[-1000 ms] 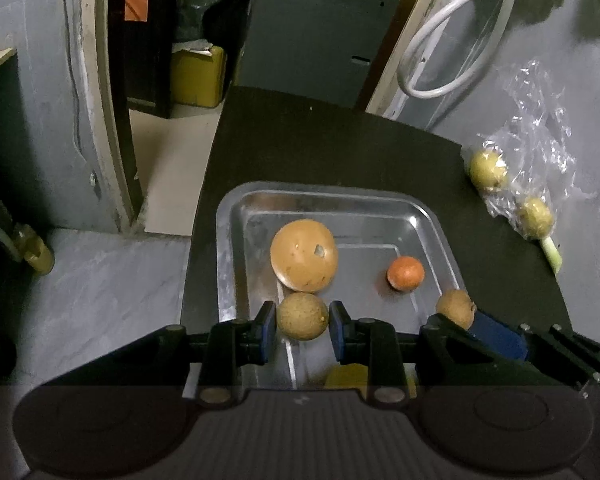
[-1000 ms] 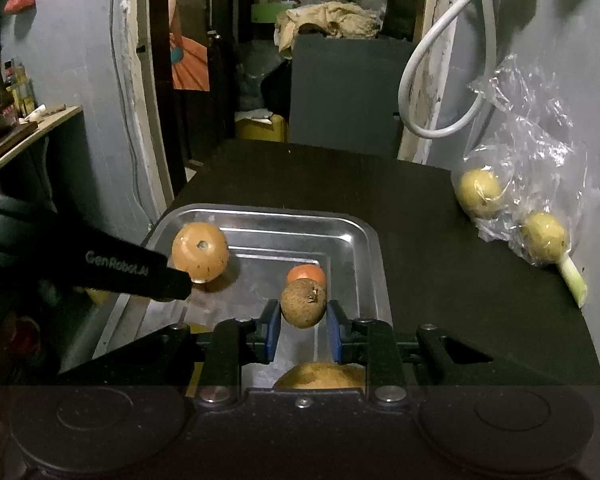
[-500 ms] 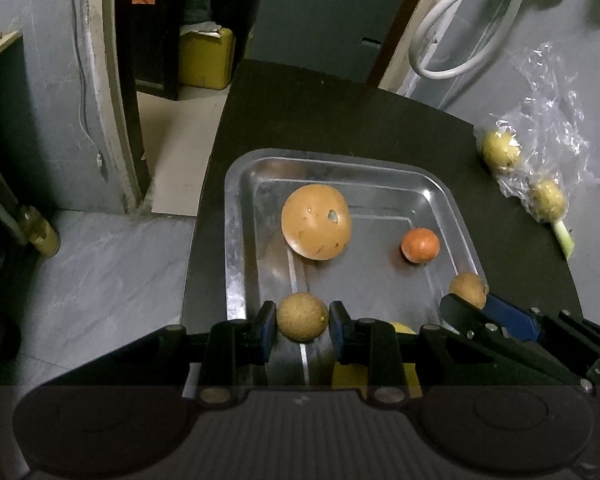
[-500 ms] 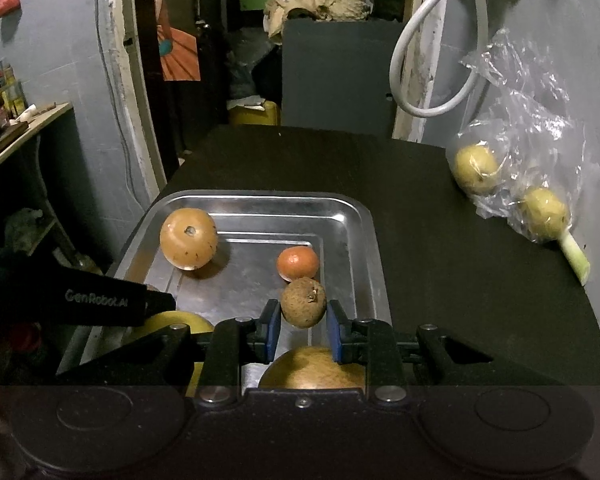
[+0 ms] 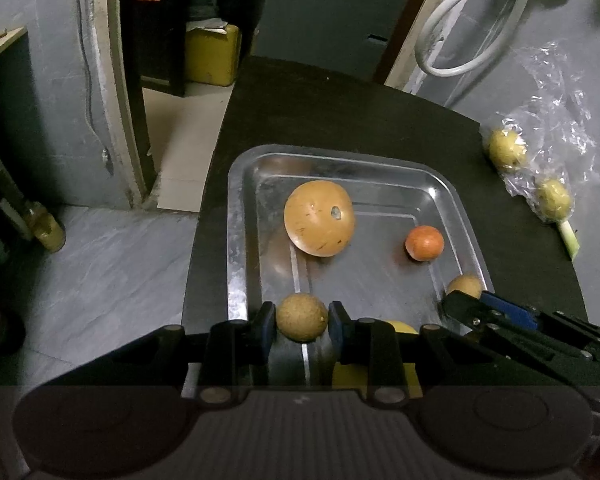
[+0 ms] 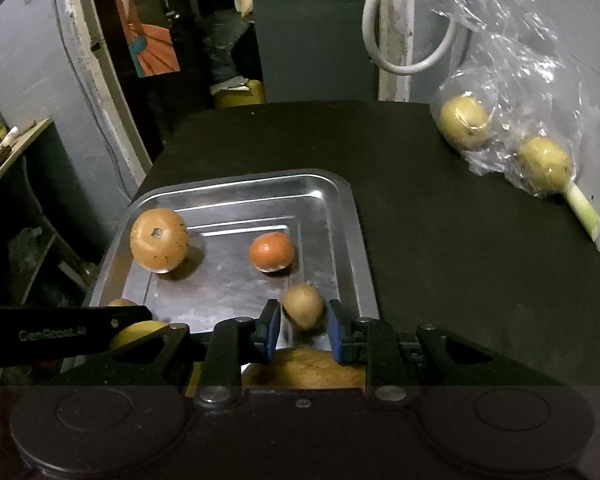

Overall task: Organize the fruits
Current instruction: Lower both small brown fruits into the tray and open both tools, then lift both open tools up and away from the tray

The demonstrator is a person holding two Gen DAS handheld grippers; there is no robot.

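A steel tray [image 5: 236, 240] [image 6: 356, 240] on the black table holds a large orange fruit [image 5: 319, 218] [image 6: 159, 239] and a small orange one [image 5: 424, 243] [image 6: 271, 251]. Over the tray's near left corner, my left gripper [image 5: 302, 326] is shut on a round brown fruit [image 5: 302, 317]. My right gripper [image 6: 303, 326] is over the near right corner. A second brown fruit [image 6: 303, 306] [image 5: 464, 286] sits blurred and tilted between its pads, with thin gaps on both sides. A yellow fruit [image 5: 398, 326] [image 6: 140, 330] lies partly hidden under the grippers.
A clear plastic bag [image 6: 520, 80] at the table's right holds two yellow-green fruits [image 6: 464, 120] [image 6: 542, 166] and a pale green stalk [image 6: 584, 208]. The table's left edge [image 5: 204, 240] drops to a grey floor. A white hose [image 5: 460, 32] hangs on the back wall.
Both grippers drew back toward the tray's near edge. The brown fruit in the right gripper has turned and slipped lower, loose between the pads. The left grip is unchanged.
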